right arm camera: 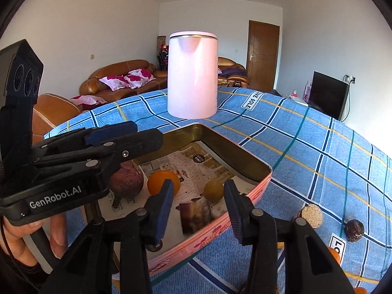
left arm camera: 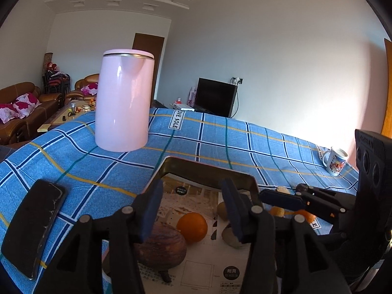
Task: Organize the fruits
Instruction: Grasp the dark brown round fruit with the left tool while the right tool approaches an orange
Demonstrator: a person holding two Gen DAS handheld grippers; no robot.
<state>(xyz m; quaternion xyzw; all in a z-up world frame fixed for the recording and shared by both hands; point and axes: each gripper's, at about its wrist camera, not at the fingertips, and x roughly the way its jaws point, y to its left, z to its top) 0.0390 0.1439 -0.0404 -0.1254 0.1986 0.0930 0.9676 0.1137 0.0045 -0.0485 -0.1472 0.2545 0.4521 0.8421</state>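
**Both claws empty over the tin, loose fruit waiting on the cloth**

The left claw (left arm camera: 193, 210) hangs over the tin (left arm camera: 210, 169) with its jaws spread and nothing between them. Directly below it, inside the tin, lie an orange (left arm camera: 192, 226) and a large reddish-brown fruit (left arm camera: 160, 247) touching each other, with a small greenish-brown fruit (left arm camera: 221, 210) by the far pad. The right claw (right arm camera: 198, 210) is likewise released and empty, poised above the tin's near pink wall (right arm camera: 213, 232); beneath its pads sit a yellow-green fruit (right arm camera: 213, 191) and a dark purplish lump (right arm camera: 196, 214), whose kind I cannot tell.

Judging by this, the step in hand is the gap between placements: some fruit is already in the tin, and neither claw carries anything. The next move most likely calls for the right claw to swing out to its right, off the tin, and drop onto the loose pieces on the desk.

Those pieces lie to the right of the right claw, outside the tin on the blue checked cloth (right arm camera: 306, 147): a pale rough ball (right arm camera: 312, 215) just beside the claw's right finger, a dark round fruit (right arm camera: 354, 230) a little further out, and an orange piece (right arm camera: 334, 254) at the lower edge, mostly hidden. The round ones may roll when nudged.

Further back stand a pink kettle (right arm camera: 192, 76), a phone (left arm camera: 34, 227) and a mug (left arm camera: 335, 163).
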